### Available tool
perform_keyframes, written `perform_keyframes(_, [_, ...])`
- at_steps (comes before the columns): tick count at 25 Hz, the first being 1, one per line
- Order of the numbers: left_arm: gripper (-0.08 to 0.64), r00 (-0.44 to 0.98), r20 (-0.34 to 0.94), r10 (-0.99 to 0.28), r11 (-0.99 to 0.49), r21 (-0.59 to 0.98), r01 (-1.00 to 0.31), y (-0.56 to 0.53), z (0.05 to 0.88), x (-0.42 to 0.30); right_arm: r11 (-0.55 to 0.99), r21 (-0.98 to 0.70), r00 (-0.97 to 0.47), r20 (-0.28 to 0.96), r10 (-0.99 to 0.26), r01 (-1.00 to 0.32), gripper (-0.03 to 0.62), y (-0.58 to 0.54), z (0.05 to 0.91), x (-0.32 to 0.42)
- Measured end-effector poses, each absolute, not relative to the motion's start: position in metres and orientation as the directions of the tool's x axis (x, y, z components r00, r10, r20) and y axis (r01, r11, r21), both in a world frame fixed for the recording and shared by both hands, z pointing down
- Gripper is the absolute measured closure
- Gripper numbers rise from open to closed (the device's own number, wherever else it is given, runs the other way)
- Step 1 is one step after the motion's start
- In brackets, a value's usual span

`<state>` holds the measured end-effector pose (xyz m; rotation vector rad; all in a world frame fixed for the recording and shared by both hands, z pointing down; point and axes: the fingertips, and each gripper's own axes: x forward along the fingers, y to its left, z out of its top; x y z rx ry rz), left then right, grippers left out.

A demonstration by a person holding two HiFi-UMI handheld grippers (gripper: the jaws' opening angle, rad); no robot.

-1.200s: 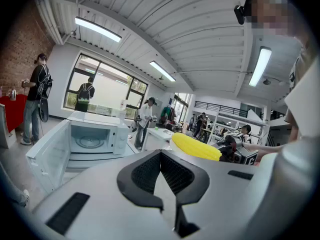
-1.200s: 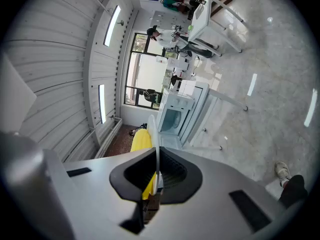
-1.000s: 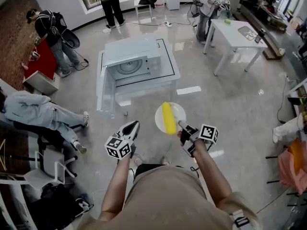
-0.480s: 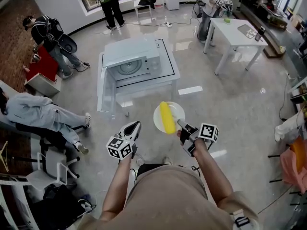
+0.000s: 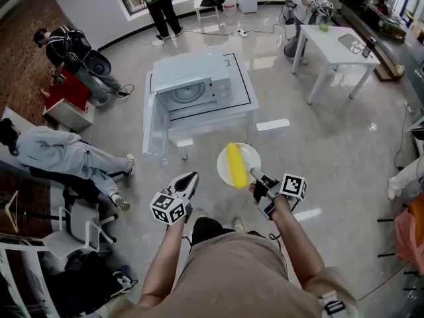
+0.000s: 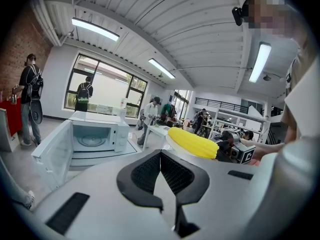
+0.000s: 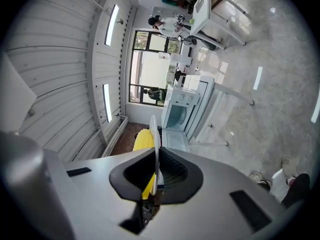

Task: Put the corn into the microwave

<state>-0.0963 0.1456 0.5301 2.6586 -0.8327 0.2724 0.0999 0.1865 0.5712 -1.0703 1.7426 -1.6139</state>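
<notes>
A yellow corn cob (image 5: 234,165) lies on a white plate (image 5: 248,154) held in the air. My right gripper (image 5: 255,175) is shut on the plate's near rim; in the right gripper view the plate (image 7: 156,134) stands edge-on between the pads, with the corn (image 7: 143,140) to its left. My left gripper (image 5: 189,179) hovers to the left of the plate, shut and holding nothing. From the left gripper view the corn (image 6: 192,143) lies to the right of the jaws. The white microwave (image 5: 192,87) stands ahead on a low table (image 5: 242,105), its door (image 5: 156,121) swung open to the left.
A person sits on a chair (image 5: 59,154) at the left. Two people stand at the back (image 5: 159,5) and beside a red cabinet (image 5: 66,91). A white table (image 5: 338,48) stands at the back right. Glossy floor (image 5: 318,144) lies between me and the microwave.
The microwave and its table now sit slightly further right in the head view. The plate with the corn stays in the right gripper, and the left gripper keeps its place.
</notes>
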Motion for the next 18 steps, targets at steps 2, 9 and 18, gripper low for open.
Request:
perform_keyframes(2, [0.557, 0.804, 0.289, -0.52, -0.765, 0.262, -0.589, 0.142, 0.533, -0.102, -0.031, -0.982, -0.548, 0.132, -0.826, -0.189, 0.575, 0.181, 0.574, 0.098])
perform_keyframes(9, [0.557, 0.804, 0.304, -0.51, -0.762, 0.273, -0.587, 0.105, 0.541, -0.114, -0.035, -0.984, -0.541, 0.127, -0.831, -0.177, 0.575, 0.147, 0.581, 0.088])
perform_keyframes(18, [0.557, 0.818, 0.263, -0.512, -0.759, 0.308, -0.574, 0.026, 0.541, -0.134, -0.014, -0.981, -0.553, 0.121, -0.824, -0.195, 0.575, 0.077, 0.574, 0.057])
